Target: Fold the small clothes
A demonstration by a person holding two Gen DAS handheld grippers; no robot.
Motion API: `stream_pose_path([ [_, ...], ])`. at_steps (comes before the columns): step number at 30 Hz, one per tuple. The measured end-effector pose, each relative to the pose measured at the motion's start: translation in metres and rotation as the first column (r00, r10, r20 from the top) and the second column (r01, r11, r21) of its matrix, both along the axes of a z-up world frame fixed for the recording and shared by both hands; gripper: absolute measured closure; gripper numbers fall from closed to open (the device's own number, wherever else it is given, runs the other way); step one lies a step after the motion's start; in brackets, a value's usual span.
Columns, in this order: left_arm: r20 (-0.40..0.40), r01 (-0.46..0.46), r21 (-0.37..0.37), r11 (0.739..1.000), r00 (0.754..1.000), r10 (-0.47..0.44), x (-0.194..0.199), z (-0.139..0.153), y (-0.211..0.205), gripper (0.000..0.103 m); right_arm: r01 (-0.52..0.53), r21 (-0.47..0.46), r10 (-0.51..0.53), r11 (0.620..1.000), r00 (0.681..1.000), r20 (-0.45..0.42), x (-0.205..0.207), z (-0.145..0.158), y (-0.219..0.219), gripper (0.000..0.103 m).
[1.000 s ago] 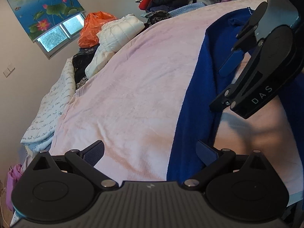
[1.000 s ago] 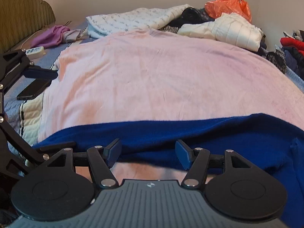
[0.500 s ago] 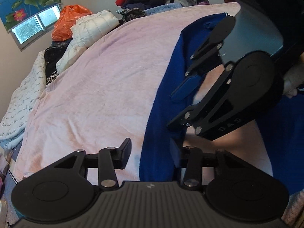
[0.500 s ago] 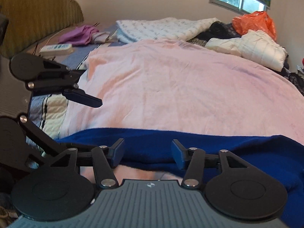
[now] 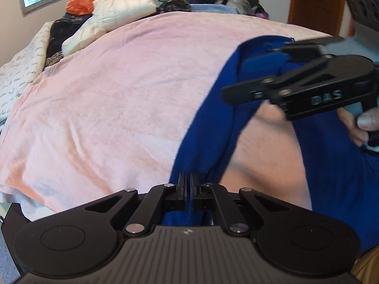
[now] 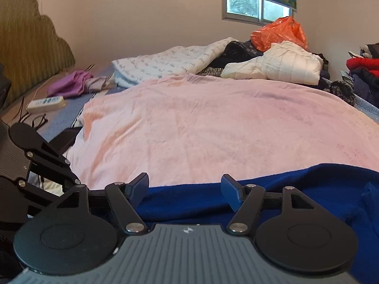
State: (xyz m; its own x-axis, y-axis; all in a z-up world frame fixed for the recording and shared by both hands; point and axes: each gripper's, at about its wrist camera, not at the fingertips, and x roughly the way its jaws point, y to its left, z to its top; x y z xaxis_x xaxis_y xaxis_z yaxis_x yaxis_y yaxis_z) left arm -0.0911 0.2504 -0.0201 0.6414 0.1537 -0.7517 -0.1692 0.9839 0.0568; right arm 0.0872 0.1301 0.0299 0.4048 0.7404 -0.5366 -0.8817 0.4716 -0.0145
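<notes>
A dark blue garment (image 5: 213,127) lies along the near edge of a pink blanket (image 5: 118,99) on the bed. My left gripper (image 5: 187,184) is shut on the garment's edge, with blue cloth pinched between its jaws. My right gripper (image 6: 184,191) is open, its jaws spread just above the garment's edge (image 6: 260,196). In the left wrist view the right gripper (image 5: 239,80) hovers open over the blue cloth to the right. In the right wrist view the left gripper's body (image 6: 35,165) shows at the far left.
At the back of the bed lie a white padded jacket (image 6: 279,66), an orange bag (image 6: 279,33), a patterned white quilt (image 6: 170,64) and dark clothes (image 6: 364,75). A purple cloth (image 6: 71,82) and a power strip (image 6: 45,101) lie near the headboard (image 6: 28,47).
My left gripper has closed from open onto the blue garment's edge. My right gripper has stayed open and tilted flatter over the garment.
</notes>
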Motion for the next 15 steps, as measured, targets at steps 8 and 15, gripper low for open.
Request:
stream_pose_path([
  [8, 0.082, -0.215, 0.072, 0.974, 0.974, 0.209, 0.020, 0.024, 0.058, 0.102, 0.131, 0.041, -0.125, 0.991, 0.986, -0.114, 0.025, -0.008, -0.024, 0.022],
  [15, 0.055, -0.392, -0.001, 0.920, 0.919, 0.391, -0.003, 0.028, 0.106, 0.101, 0.115, 0.009, -0.113, 0.993, 0.984, -0.141, 0.025, -0.021, -0.021, 0.022],
])
